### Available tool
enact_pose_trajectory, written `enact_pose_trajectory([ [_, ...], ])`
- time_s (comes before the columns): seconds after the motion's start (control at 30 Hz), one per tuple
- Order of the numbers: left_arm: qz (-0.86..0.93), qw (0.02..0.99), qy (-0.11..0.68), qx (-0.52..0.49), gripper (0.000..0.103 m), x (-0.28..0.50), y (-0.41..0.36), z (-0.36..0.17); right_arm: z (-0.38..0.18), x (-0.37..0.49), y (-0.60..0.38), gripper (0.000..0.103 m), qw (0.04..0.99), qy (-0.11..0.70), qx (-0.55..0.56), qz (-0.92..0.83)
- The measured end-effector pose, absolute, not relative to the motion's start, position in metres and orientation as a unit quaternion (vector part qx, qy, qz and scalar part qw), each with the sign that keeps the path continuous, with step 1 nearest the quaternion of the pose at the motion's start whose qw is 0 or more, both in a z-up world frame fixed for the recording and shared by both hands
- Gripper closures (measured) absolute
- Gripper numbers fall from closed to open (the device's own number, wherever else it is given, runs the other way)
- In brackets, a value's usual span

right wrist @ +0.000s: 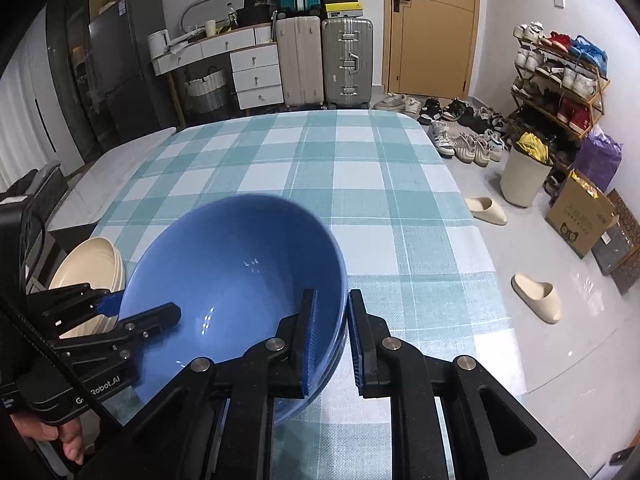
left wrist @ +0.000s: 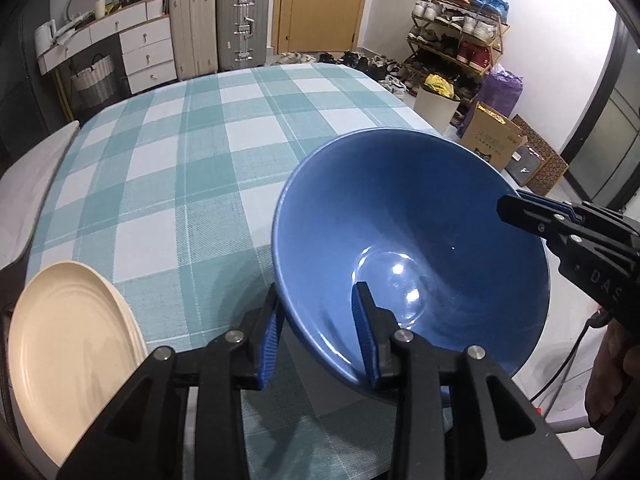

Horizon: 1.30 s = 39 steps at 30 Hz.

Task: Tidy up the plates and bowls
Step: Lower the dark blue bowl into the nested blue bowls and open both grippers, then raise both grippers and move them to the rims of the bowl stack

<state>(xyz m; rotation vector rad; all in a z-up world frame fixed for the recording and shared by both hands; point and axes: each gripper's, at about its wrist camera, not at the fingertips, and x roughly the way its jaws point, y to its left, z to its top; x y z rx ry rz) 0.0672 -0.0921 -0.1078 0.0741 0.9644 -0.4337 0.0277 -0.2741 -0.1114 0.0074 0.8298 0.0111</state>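
Gleaming round blue bowl [left wrist: 412, 248], glossy glaze, woven checked tablecloth [left wrist: 180, 168]

You see one blue bowl [right wrist: 224, 280], though a second rim beneath it in the right wrist view may mean two nested. The cream plates [right wrist: 90, 264] form a stack of uncertain count. One checked counter [right wrist: 360, 184], two grippers [left wrist: 320, 344] [right wrist: 330, 336], three suitcases [right wrist: 300, 60], two loose slippers [right wrist: 536, 296], one door [right wrist: 430, 24].

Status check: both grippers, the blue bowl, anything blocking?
Left gripper open, fingers straddling blue bowl rim. Right gripper clamped on opposite rim. Cream plates close beside bowl; checked tablecloth ahead unobstructed.
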Motion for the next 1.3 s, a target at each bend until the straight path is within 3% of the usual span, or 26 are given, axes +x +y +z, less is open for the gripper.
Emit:
enact_pose_trajectory([
  [0.5,-0.217,0.85,0.479,0.02,0.068,0.072,-0.096,-0.123,-0.095,0.02,-0.275,0.089,0.931,0.363,0.012,0.028],
  [0.7,-0.213,0.855,0.472,0.015,0.059,0.073,-0.094,-0.117,-0.101,0.025,-0.279,0.089,0.929,0.369,0.02,0.029],
  [1.0,-0.185,0.87,0.456,-0.019,0.056,0.069,-0.072,-0.098,-0.094,0.011,-0.292,0.087,0.937,0.342,0.06,0.041],
  [1.1,-0.171,0.885,0.432,-0.034,0.05,0.061,-0.059,-0.086,-0.085,-0.001,-0.291,0.078,0.946,0.313,0.065,0.055],
  [1.27,-0.148,0.912,0.382,-0.033,0.049,0.037,-0.044,-0.064,-0.07,-0.029,-0.278,0.044,0.964,0.251,0.052,0.073],
  [1.3,-0.139,0.916,0.374,-0.03,0.042,0.034,-0.043,-0.061,-0.068,-0.034,-0.275,0.042,0.966,0.241,0.049,0.08],
])
